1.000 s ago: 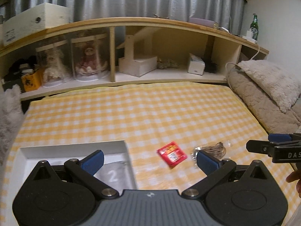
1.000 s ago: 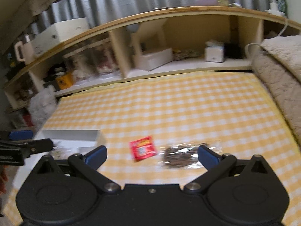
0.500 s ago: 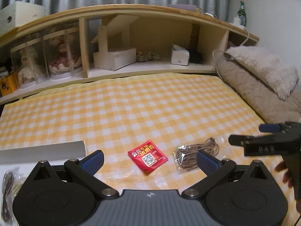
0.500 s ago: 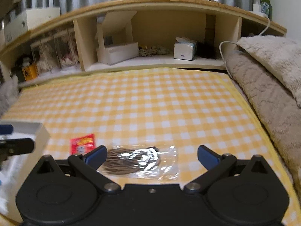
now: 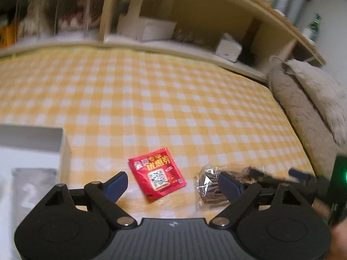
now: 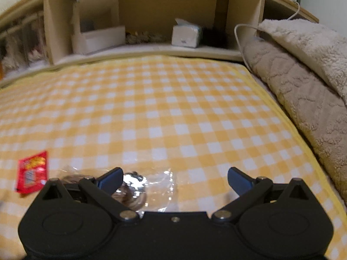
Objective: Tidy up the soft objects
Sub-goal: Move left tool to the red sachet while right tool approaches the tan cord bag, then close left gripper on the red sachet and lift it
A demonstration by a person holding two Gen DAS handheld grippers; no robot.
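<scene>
A red sachet (image 5: 157, 174) lies on the yellow checked cloth (image 5: 151, 99), just ahead of my open left gripper (image 5: 171, 184). A clear bag of brown cord (image 5: 209, 189) lies to its right. My right gripper (image 6: 174, 178) is open and low over that bag (image 6: 141, 186), whose clear plastic lies between the jaws, nearer the left fingertip (image 6: 110, 178). The red sachet also shows at the left of the right wrist view (image 6: 32, 174). In the left wrist view the right gripper (image 5: 301, 176) reaches in from the right, blurred.
A white box (image 5: 43, 138) stands at the left, holding a grey pouch marked 2 (image 5: 30, 191). A wooden shelf (image 6: 151, 49) with boxes runs along the back. Fluffy blankets (image 6: 303, 69) lie along the right edge.
Both grippers have moved lower and closer to the cloth. The right gripper has shifted right, over the cord bag. The white box has come back into the left wrist view.
</scene>
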